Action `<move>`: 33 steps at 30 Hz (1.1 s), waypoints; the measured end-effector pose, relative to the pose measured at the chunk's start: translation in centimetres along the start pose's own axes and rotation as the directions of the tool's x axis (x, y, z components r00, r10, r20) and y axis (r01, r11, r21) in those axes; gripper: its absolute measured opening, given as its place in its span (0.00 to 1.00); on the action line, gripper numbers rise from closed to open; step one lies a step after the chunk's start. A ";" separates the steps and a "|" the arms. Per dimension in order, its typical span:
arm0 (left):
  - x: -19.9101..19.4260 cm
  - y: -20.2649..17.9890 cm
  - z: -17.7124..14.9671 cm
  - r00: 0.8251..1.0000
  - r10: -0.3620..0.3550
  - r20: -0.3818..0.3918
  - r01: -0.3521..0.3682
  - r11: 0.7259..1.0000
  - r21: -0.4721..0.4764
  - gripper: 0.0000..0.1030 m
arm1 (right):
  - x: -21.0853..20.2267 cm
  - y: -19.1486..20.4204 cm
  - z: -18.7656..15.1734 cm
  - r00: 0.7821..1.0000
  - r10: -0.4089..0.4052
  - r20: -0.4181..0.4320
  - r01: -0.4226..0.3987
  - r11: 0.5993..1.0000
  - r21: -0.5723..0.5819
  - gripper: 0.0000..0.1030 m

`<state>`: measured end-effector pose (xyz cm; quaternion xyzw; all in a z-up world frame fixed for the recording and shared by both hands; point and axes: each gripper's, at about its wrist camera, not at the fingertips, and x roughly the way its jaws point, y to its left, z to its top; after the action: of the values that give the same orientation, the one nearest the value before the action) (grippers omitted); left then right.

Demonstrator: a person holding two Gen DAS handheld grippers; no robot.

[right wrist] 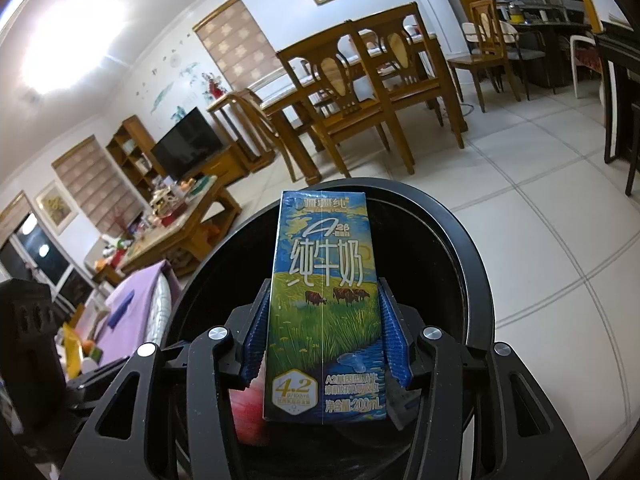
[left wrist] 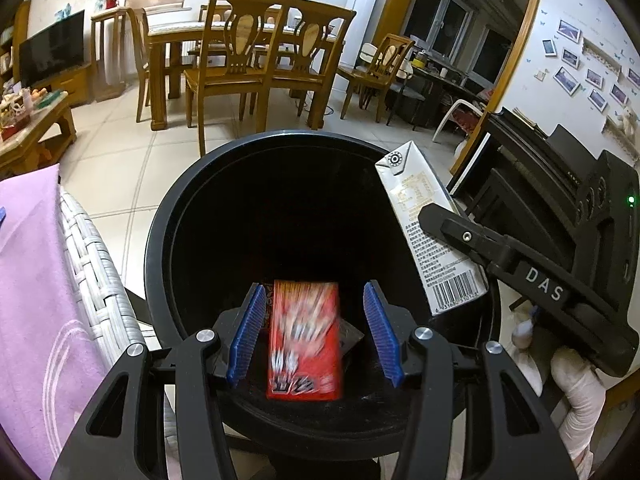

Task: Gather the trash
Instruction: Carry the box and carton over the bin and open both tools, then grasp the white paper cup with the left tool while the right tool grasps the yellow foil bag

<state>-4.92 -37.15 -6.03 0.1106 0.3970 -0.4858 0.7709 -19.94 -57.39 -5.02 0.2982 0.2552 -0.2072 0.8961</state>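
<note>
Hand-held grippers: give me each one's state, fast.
Left hand-held gripper: open, red box blurred between its fingers, over the bin.
Right hand-held gripper: closed on milk carton.

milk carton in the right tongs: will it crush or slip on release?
The milk carton looks rigid: its faces stay flat between the right tongs. Probably light, perhaps empty. Ribbed pads suggest little slip; released, it should drop into the black bin.

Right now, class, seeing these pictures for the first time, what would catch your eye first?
The milk carton, gripped by the right gripper above the black bin. Next, the blurred red packet between the open left gripper's blue pads, over the bin's mouth.
</note>
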 end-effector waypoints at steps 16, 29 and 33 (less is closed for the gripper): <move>-3.2 -0.2 -0.4 0.991 0.023 0.130 -0.023 1.000 -0.005 0.94 | -2.7 0.0 0.7 0.993 0.062 0.099 -0.066 0.997 0.040 0.82; -11.3 5.2 -3.8 0.974 0.109 0.199 -0.092 0.991 -0.094 0.94 | -2.7 4.4 -0.8 0.986 0.163 0.045 -0.162 0.986 -0.030 0.89; -14.9 8.6 -5.3 0.956 0.190 0.225 -0.164 0.978 -0.127 0.94 | -2.2 7.1 -1.7 0.981 0.196 -0.003 -0.195 0.977 -0.081 0.89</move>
<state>-3.60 -20.04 -0.71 0.0459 0.3163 -0.4025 0.8578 -18.51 -50.62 -1.89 0.2849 0.2306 -0.1082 0.9241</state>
